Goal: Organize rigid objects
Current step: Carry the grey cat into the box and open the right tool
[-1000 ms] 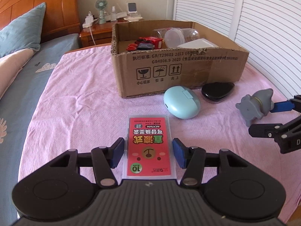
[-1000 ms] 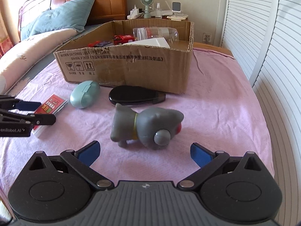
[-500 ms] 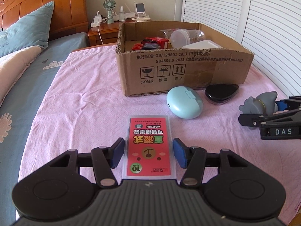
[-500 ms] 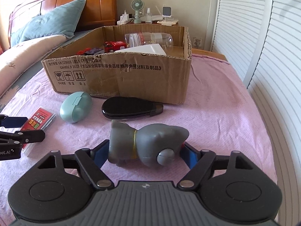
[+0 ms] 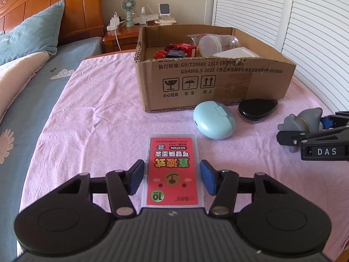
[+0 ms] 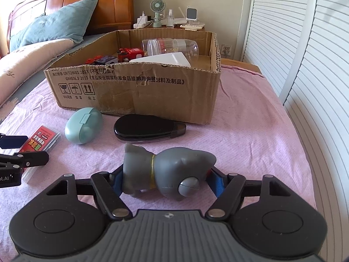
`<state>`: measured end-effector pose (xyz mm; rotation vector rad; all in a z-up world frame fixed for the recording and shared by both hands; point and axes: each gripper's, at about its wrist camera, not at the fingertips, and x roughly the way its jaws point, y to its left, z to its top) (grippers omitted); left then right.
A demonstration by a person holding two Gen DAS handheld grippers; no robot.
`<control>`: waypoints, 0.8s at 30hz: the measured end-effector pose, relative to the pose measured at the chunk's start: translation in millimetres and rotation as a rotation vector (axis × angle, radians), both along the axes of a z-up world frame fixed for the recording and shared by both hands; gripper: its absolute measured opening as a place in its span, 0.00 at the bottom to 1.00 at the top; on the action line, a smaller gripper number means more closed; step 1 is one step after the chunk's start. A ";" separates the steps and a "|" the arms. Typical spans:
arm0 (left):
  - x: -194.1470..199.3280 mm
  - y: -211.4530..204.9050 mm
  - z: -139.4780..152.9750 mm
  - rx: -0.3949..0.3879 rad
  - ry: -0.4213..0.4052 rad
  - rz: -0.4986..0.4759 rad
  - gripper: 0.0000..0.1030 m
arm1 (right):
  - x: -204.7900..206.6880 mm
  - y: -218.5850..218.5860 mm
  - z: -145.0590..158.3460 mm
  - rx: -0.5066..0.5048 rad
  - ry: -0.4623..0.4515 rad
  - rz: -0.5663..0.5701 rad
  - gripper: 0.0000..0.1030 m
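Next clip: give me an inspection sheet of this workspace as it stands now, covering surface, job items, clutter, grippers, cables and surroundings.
Surface: pink cloth, wrinkled.
Job's things: red card pack flat on the cloth; grey toy animal on its side; mint oval case and black oval case lying before the cardboard box. The box holds a red toy, a clear jar and a white container.
Clutter: nothing seen.
Grippers: left gripper astride the card pack, pads at its edges; right gripper has just been closing and is shut on the toy animal.
Cables: white charger lead at the nightstand.
Surroundings: bed with blue pillow, desk fan, louvred doors.
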<state>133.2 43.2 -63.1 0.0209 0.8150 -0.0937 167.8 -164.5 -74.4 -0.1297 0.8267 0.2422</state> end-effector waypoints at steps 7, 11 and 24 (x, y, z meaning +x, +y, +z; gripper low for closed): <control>2.5 5.8 5.3 -0.008 0.027 -0.055 0.53 | -2.7 -1.7 8.0 -0.012 -0.001 0.038 0.75; 1.3 8.7 12.0 -0.001 0.028 -0.091 0.53 | -5.5 -2.9 16.4 -0.020 -0.012 0.068 0.75; -5.2 11.2 42.5 -0.011 0.016 -0.168 0.53 | -4.3 -4.1 63.6 0.014 -0.063 0.169 0.75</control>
